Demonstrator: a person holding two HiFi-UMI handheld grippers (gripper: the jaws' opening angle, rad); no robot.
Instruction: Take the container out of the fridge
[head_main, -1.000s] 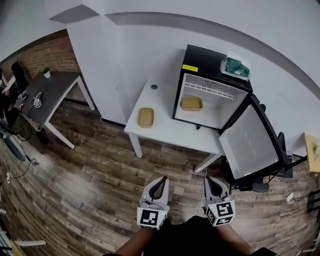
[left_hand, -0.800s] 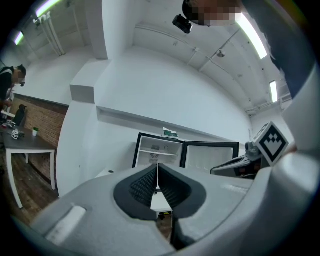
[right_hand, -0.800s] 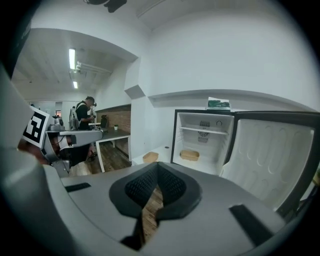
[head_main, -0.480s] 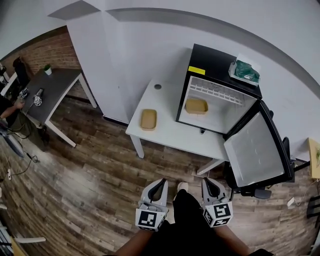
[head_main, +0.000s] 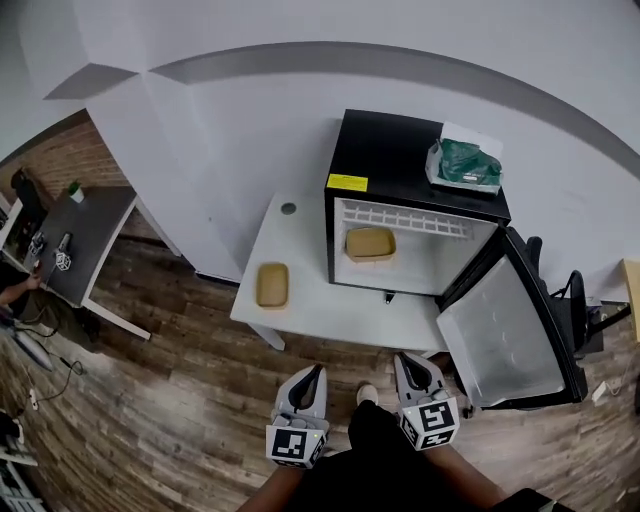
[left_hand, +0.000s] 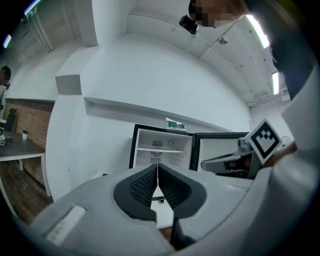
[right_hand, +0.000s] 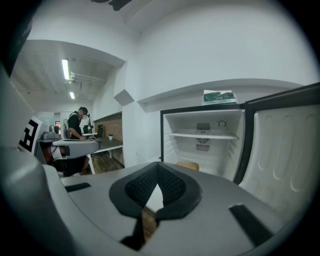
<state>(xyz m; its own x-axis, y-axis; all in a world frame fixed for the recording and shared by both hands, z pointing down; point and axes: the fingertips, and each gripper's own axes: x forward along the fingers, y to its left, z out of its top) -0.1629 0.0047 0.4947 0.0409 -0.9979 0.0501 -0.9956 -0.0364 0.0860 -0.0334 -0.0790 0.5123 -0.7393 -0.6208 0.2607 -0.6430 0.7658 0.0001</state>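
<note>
A tan container (head_main: 370, 243) lies on the floor of the open black mini fridge (head_main: 400, 160), whose door (head_main: 500, 320) is swung out to the right. The fridge stands on a white table (head_main: 330, 305). My left gripper (head_main: 314, 373) and right gripper (head_main: 404, 361) are side by side over the wood floor, short of the table's front edge. Both are shut and empty. In the right gripper view the container (right_hand: 187, 165) peeks just above the closed right gripper (right_hand: 158, 165). In the left gripper view the closed left gripper (left_hand: 157, 167) points at the fridge (left_hand: 162, 147).
A second tan container (head_main: 272, 284) lies on the table left of the fridge. A green package (head_main: 462, 162) sits on top of the fridge. A dark chair (head_main: 575, 300) stands behind the door. A grey desk (head_main: 85, 240) with a person (right_hand: 76, 125) is far left.
Both grippers have moved forward across the floor toward the table and fridge, which now show nearer and more centred. Both stay shut.
</note>
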